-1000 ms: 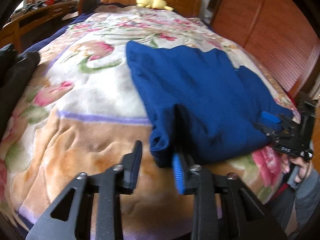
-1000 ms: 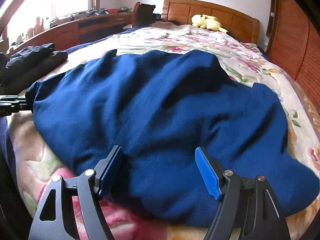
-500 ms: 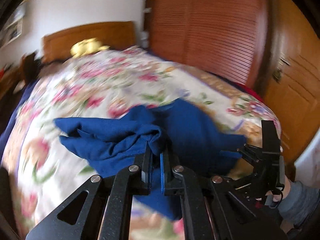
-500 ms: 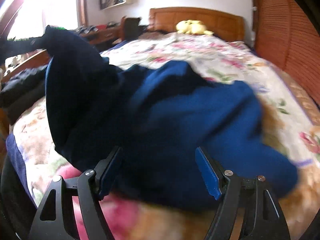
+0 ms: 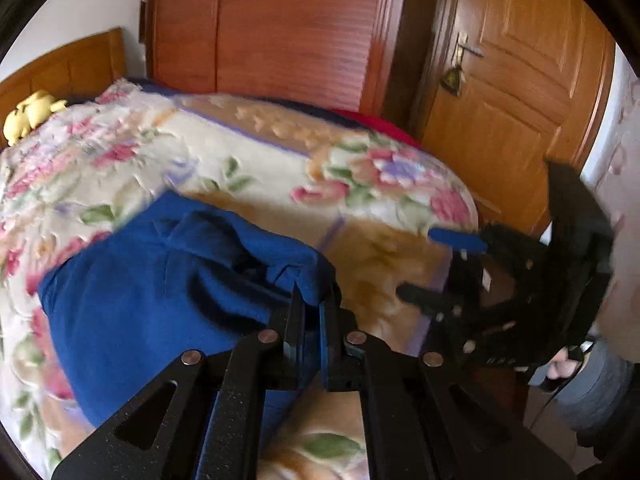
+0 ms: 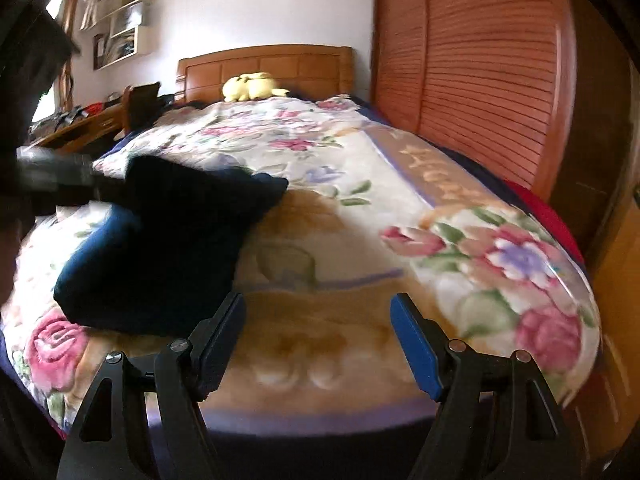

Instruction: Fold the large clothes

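Observation:
A dark blue sweater (image 5: pixel 152 304) lies bunched on the floral blanket (image 5: pixel 248 160) of a bed. My left gripper (image 5: pixel 310 316) is shut on a fold of the sweater's edge and holds it lifted. In the right wrist view the sweater (image 6: pixel 160 248) sits at the left, and my left gripper's black body (image 6: pixel 52 180) reaches in from the left edge. My right gripper (image 6: pixel 318 324) is open and empty above bare blanket (image 6: pixel 320 240), right of the sweater. It also shows in the left wrist view (image 5: pixel 440 264), with one blue pad up.
A yellow plush toy (image 6: pixel 252 86) sits by the wooden headboard (image 6: pixel 280 68). A slatted wardrobe (image 6: pixel 480 80) runs along the bed's right side, and a wooden door (image 5: pixel 520 80) stands beyond it. A desk (image 6: pixel 80 124) with clutter stands at the left.
My left gripper shut on the sweater's edge and carried it across, bunching the sweater to the left. My right gripper stayed open and now hangs over bare blanket.

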`<state>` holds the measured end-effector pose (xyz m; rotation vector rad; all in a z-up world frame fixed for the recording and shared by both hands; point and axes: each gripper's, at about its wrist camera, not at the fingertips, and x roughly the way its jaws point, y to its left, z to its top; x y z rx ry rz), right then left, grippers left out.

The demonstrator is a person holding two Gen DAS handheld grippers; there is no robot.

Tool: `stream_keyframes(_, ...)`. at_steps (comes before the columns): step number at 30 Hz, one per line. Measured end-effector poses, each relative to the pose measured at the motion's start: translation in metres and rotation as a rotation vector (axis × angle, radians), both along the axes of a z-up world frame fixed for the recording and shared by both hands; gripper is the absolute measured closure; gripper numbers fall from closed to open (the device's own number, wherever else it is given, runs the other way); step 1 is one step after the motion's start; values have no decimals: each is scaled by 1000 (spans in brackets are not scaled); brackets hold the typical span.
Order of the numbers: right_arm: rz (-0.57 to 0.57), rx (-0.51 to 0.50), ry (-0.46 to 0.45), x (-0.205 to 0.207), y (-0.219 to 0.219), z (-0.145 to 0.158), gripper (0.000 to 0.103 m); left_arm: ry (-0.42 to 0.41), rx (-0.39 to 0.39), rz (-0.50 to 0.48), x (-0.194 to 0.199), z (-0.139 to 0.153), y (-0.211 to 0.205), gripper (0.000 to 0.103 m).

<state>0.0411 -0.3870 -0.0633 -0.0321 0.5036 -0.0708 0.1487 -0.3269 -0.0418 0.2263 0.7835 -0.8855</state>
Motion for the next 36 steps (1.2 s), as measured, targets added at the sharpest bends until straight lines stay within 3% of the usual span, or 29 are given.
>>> stream_keyframes(4,0,-12,10,0,4,-3,27,23,13,34,-4,-5,9,98)
stream_keyframes(7,17,-8,10,2,13,-1,27,39,-23,58,-7,8,24,88)
stream_keyframes(8,22,-4,5,1,14,0,27,31,-48,65,-9,16,32,82)
stream_keyframes(13,51,-1,-30,7,25,12,27,-38,-147,137,-22,54,72,78)
stream_keyframes(17,91,8,-51,14,35,30,27,-85,-132,218,-24,64,108,78)
stream_keyframes(21,159,25,-26,31,49,38,27,-100,-97,292,-17,56,144,77)
stream_keyframes(26,219,39,64,66,63,23,27,-74,-74,373,1,36,181,77)
stream_keyframes(30,239,76,136,87,65,11,27,-62,-52,408,10,22,196,77)
stream_keyframes(36,252,68,163,98,66,12,30,-52,-24,438,20,6,207,77)
